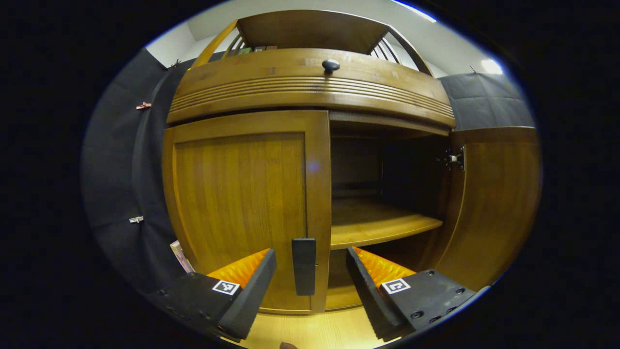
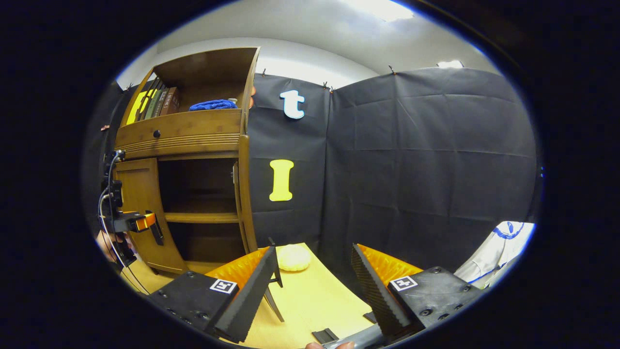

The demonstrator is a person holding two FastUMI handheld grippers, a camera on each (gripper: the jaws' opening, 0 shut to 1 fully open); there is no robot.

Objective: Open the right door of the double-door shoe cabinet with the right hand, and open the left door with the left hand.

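The wooden shoe cabinet (image 1: pixel 310 87) is close in the left gripper view. Its left door (image 1: pixel 242 203) is shut, with a dark upright handle (image 1: pixel 303 265) at its right edge. The right door (image 1: pixel 494 203) is swung wide open, baring an inner shelf (image 1: pixel 378 225). My left gripper (image 1: pixel 310 254) is open, its fingers on either side of the handle and apart from it. In the right gripper view the cabinet (image 2: pixel 184 140) is far left, the open right door (image 2: pixel 244 194) edge-on, and the left gripper (image 2: pixel 145 223) is at the left door (image 2: pixel 140 194). My right gripper (image 2: pixel 314 252) is open and holds nothing, well away from the cabinet.
A drawer with a round knob (image 1: pixel 331 65) runs above the doors. Books (image 2: pixel 155 102) and a blue cloth (image 2: pixel 213 104) lie on the top shelf. A pale round object (image 2: pixel 293 257) rests on the wooden table (image 2: pixel 310 300). A white garment (image 2: pixel 499 247) is at the right.
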